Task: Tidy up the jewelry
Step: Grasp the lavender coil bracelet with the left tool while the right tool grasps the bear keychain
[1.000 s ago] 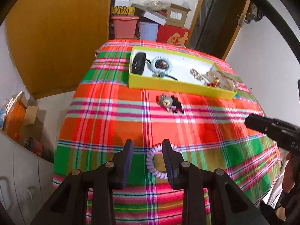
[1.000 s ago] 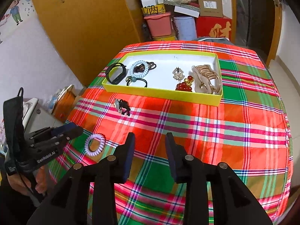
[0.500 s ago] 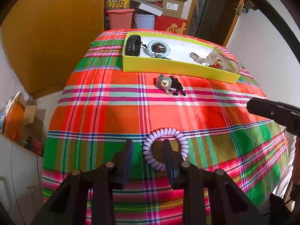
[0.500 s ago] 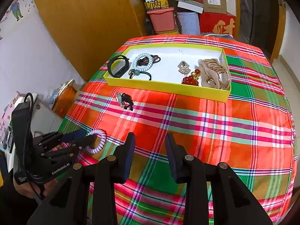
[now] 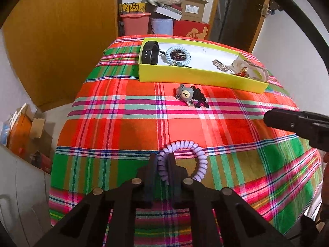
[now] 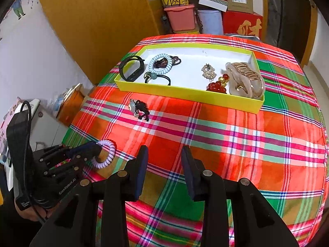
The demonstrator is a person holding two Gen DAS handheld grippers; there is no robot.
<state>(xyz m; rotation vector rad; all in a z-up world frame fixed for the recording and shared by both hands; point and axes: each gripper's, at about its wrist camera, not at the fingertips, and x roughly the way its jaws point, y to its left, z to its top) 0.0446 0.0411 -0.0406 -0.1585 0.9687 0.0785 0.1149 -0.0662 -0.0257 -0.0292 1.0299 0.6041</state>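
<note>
- Yellow tray [image 6: 185, 93] already holds a black band, blue coil, brooch, beads, claw clip.
- Left gripper [image 5: 163, 164] jaws have just closed, pinching the purple coil tie [image 5: 197, 154] at near table edge.
- Bear hair tie [image 5: 188, 94] left on cloth, just before tray.
- Right gripper [image 6: 164, 164] part open, empty.

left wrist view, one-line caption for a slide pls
Left gripper shut on a lilac spiral hair tie on the plaid tablecloth, the yellow tray waiting beyond.
</note>
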